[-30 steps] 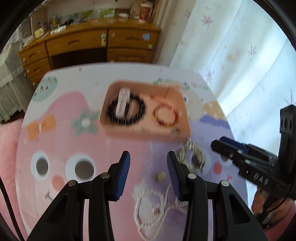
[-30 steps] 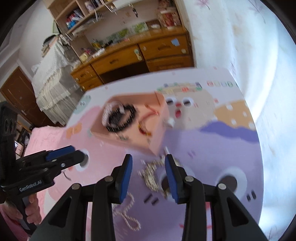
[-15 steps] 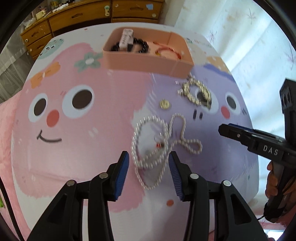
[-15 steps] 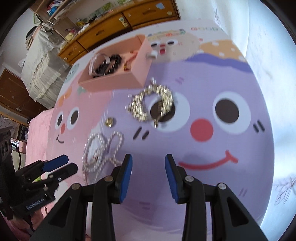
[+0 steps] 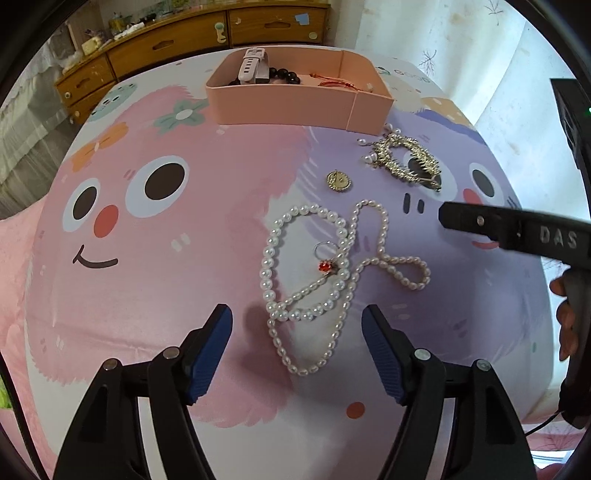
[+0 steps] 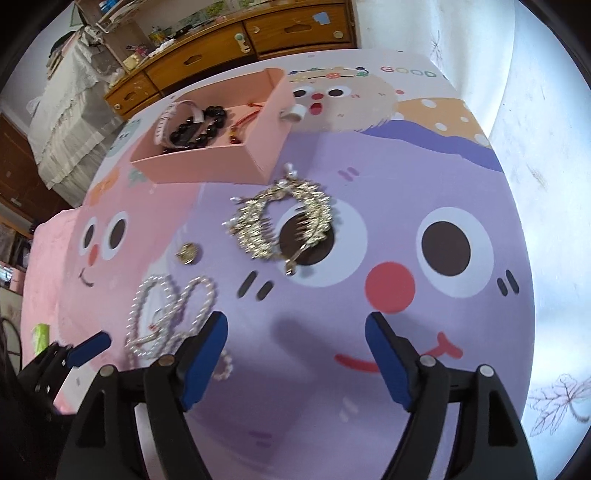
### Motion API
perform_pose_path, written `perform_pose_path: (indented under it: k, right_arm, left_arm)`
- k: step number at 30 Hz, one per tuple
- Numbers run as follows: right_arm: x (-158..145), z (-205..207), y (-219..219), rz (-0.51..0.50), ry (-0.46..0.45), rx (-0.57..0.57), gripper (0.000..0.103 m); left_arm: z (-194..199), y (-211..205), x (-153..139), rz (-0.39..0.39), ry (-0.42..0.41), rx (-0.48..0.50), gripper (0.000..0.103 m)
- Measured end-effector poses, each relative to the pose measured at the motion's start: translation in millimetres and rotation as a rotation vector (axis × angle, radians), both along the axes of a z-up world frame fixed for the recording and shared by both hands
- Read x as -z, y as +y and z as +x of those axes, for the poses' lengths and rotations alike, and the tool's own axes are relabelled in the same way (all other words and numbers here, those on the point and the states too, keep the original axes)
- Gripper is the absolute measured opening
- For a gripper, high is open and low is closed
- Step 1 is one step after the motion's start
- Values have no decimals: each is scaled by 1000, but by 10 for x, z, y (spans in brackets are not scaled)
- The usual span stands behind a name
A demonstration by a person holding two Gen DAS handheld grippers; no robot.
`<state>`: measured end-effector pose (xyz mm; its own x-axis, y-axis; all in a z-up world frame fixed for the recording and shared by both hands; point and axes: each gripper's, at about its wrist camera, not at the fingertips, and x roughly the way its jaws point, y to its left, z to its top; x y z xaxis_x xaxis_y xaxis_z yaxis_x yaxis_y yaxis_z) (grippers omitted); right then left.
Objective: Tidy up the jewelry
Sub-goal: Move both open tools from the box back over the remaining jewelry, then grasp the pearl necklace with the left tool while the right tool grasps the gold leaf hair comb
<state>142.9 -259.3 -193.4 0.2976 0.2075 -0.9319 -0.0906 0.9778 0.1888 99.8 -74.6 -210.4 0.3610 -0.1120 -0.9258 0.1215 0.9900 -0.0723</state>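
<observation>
A pink tray (image 5: 280, 105) (image 6: 207, 168) at the far side of the table holds a pink watch (image 5: 253, 66), a black bead bracelet (image 6: 195, 127) and a red cord bracelet (image 5: 334, 83). On the cloth lie a pearl necklace (image 5: 273, 266) (image 6: 138, 306), a ring with a red stone (image 5: 325, 264) inside its loops, a gold coin pendant (image 5: 338, 181) (image 6: 188, 253) and a gold leaf headpiece (image 5: 406, 162) (image 6: 258, 229). My left gripper (image 5: 297, 345) is open just before the pearls. My right gripper (image 6: 295, 349) is open and empty, short of the headpiece.
The round table wears a pink and purple cartoon cloth (image 5: 147, 258). A small white ring-like piece (image 6: 293, 112) lies beside the tray's far right corner. A wooden dresser (image 5: 221, 33) stands behind, a white curtain (image 5: 461, 48) at the right.
Both grippers have opened wider and dropped closer to the table; a second ago they pointed higher, at the tray. The jewelry has not moved.
</observation>
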Motion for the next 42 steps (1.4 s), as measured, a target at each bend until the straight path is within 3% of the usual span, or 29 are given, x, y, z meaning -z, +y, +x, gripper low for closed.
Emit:
perform_pose_path:
  k: [6, 12, 19, 23, 25, 26, 29, 32, 42]
  right_arm:
    - [75, 131, 97, -69, -58, -53, 80]
    - [170, 225, 347, -185, -134, -149, 90]
    - [197, 321, 446, -172, -212, -199, 93]
    - [198, 416, 454, -168, -232, -191, 93]
    - [192, 439, 468, -170, -227, -186, 93]
    - [183, 432, 478, -172, -229, -186, 89]
    - [146, 428, 487, -164, -249, -193, 72]
    - [148, 415, 467, -162, -242, -206, 72]
    - [42, 376, 335, -67, -206, -171, 72]
  left_arm:
    - [-24, -27, 26, 20, -69, 19, 71]
    - [31, -23, 68, 9, -80, 23, 69]
    - [19, -82, 120, 22, -92, 40, 50]
    - [21, -74, 111, 20, -104, 37, 32]
    - [37, -51, 106, 12, -99, 32, 25]
    - [50, -33, 101, 2, -94, 21, 17]
    - [64, 33, 98, -47, -83, -20, 15]
    - [45, 85, 82, -91, -80, -64, 5]
    - [-154, 120, -260, -126, -131, -61, 5]
